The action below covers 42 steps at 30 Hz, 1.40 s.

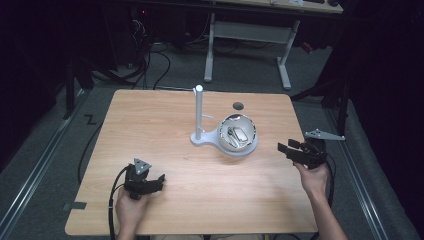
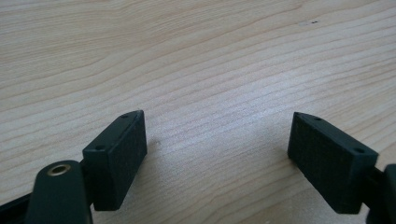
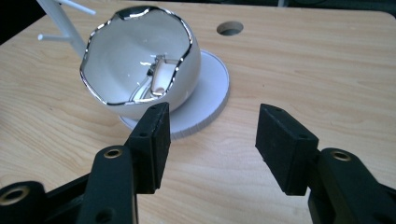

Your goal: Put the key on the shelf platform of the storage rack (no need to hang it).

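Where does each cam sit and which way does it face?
High view: above the person's side, looking forward and down on the table; both forearms, left claw and right claw show.
Left gripper view: rides the left claw, facing bare wood between its open jaws.
Right gripper view: rides the right claw, jaws open, facing the egg-shaped bowl on its white stand.
Shared: high and right gripper views both show the bowl, the stand's post and the table hole.

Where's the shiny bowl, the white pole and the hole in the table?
Bowl [image 3: 140, 60], right gripper view, inner wall.
Pole [image 1: 199, 111], high view, mid shaft.
Hole [image 1: 238, 105], high view, its middle.
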{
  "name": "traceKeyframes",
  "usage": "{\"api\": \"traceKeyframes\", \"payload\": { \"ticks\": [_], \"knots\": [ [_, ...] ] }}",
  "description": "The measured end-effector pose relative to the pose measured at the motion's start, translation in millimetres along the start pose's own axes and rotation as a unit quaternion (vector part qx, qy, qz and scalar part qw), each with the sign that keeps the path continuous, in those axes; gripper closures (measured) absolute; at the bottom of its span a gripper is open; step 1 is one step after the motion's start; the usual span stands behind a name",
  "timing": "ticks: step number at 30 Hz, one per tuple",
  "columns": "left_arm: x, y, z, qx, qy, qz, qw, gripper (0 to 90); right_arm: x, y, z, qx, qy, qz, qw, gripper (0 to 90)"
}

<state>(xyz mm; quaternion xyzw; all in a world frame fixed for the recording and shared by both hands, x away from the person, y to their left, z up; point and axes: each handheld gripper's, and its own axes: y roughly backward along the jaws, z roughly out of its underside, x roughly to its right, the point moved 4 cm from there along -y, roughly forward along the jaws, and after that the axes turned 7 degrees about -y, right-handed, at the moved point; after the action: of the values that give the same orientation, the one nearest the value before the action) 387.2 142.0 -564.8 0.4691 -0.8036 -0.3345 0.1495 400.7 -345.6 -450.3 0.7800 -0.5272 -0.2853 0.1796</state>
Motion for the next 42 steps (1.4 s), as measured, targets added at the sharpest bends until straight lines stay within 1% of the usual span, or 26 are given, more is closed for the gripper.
{"api": "traceKeyframes", "payload": {
  "ticks": [6, 7, 12, 19, 22, 26, 42],
  "knots": [
    [0.0, 0.0, 0.0, 0.0, 0.0, 0.0, 1.0, 19.9, 2.3, 4.7, 8.4, 0.006, -0.005, -0.003, 1.0, 45.6],
    [0.0, 0.0, 0.0, 0.0, 0.0, 0.0, 1.0, 19.9, 1.9, 5.9, 10.0, 0.005, -0.008, -0.004, 0.9999, 45.6],
    [0.0, 0.0, 0.0, 0.0, 0.0, 0.0, 1.0, 19.9, 0.2, 11.8, 16.6, 0.014, -0.01, -0.012, 0.9998, 45.6],
    [0.1, 0.1, 0.0, 0.0, 0.0, 0.0, 1.0, 19.9, -2.2, 13.2, 30.5, 0.015, -0.016, -0.018, 0.9996, 45.6],
    [0.1, 0.1, 0.0, 0.0, 0.0, 0.0, 1.0, 19.9, -3.7, 12.8, 35.7, 0.017, -0.015, -0.02, 0.9995, 45.5],
    [0.1, 0.1, 0.0, 0.0, 0.0, 0.0, 1.0, 19.9, -8.2, 10.1, 45.4, 0.011, -0.015, -0.024, 0.9995, 45.6],
    [0.1, 0.1, 0.0, 0.0, 0.001, 0.0, 1.0, 19.9, -19.7, -4.6, 68.2, -0.005, -0.015, -0.035, 0.9993, 45.7]
  ]
}}
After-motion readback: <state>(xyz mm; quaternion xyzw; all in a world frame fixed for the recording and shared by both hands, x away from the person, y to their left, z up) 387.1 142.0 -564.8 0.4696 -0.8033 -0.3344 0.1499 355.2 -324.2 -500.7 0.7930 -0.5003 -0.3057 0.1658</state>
